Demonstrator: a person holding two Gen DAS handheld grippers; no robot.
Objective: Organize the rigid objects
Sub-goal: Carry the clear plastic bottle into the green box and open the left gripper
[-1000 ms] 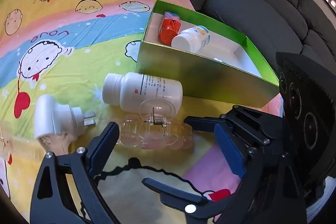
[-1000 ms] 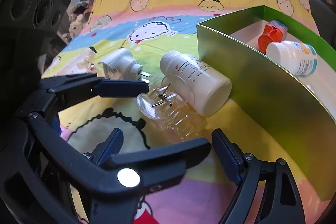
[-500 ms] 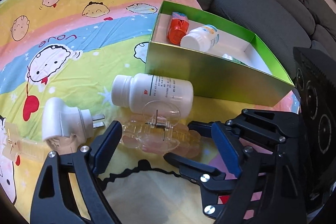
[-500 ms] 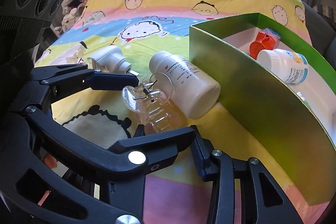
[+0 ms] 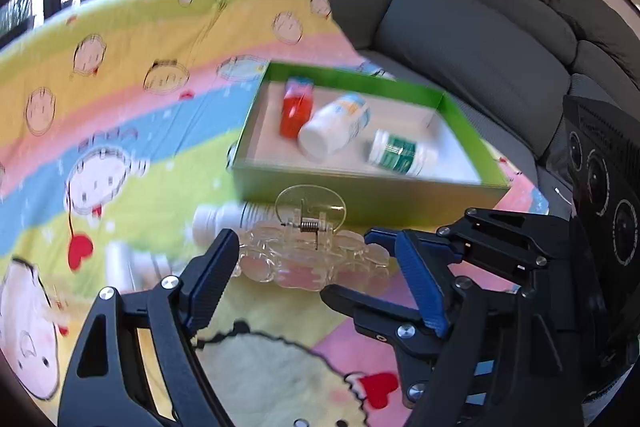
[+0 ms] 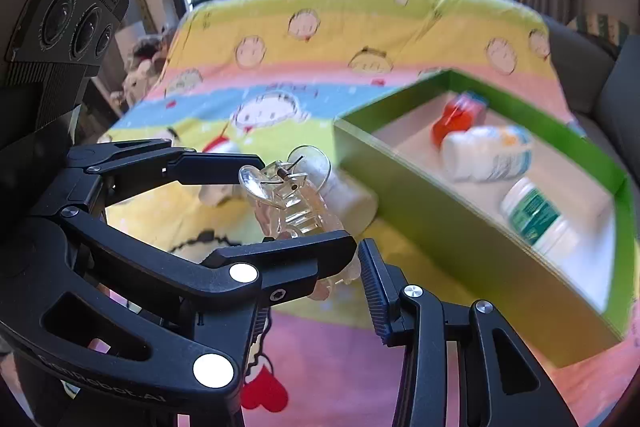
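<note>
A clear plastic hair claw clip hangs just above the cartoon tablecloth, in front of the green box. My right gripper is shut on one end of the clip. My left gripper straddles the clip lengthwise, and its jaws are closing. Its left pad is at the clip's end, and I see no firm press. A large white bottle lies on the cloth behind the clip. Inside the box lie an orange-red bottle, a blue-labelled white bottle and a green-labelled white bottle.
A white plug adapter lies blurred on the cloth at the left. A grey sofa stands behind the table's far right edge. The box's right half has bare floor. Windows lie beyond the far edge.
My right gripper shut on the clip's end. Both grippers rose and the clip came up off the cloth with them. My left jaws narrowed around it.
</note>
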